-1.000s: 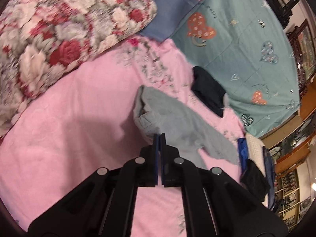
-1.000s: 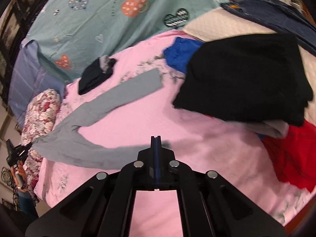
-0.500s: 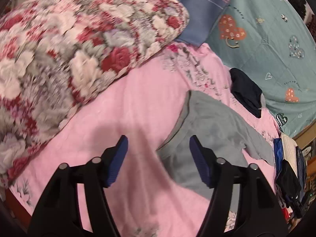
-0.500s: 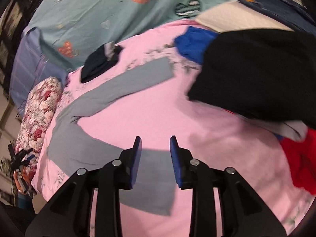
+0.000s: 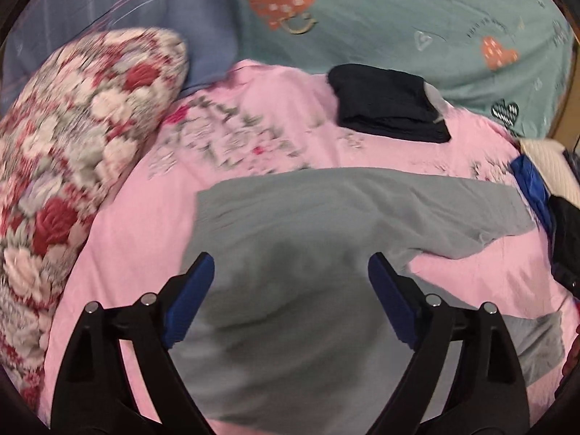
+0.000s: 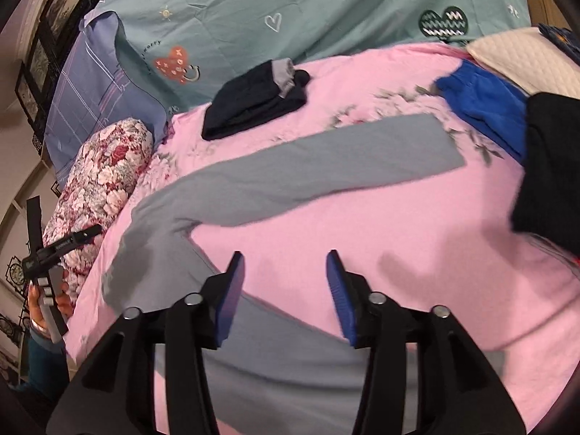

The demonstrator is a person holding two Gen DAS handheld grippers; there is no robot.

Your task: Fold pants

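Grey pants lie spread flat on the pink bedspread, legs apart in a V. In the right wrist view the pants show one leg running up to the right and the other passing under my right gripper. My left gripper is open and empty, above the waist end. My right gripper is open and empty, above the pink gap between the legs. The left gripper also shows at the far left of the right wrist view, held in a hand.
A floral pillow lies at the left. A folded dark garment sits beyond the pants. A pile of clothes, blue, black and cream, is at the right. A teal heart-print sheet lies behind.
Both grippers opened and let go of the pants, which dropped flat on the bed. Both views swung round toward the spread pants.
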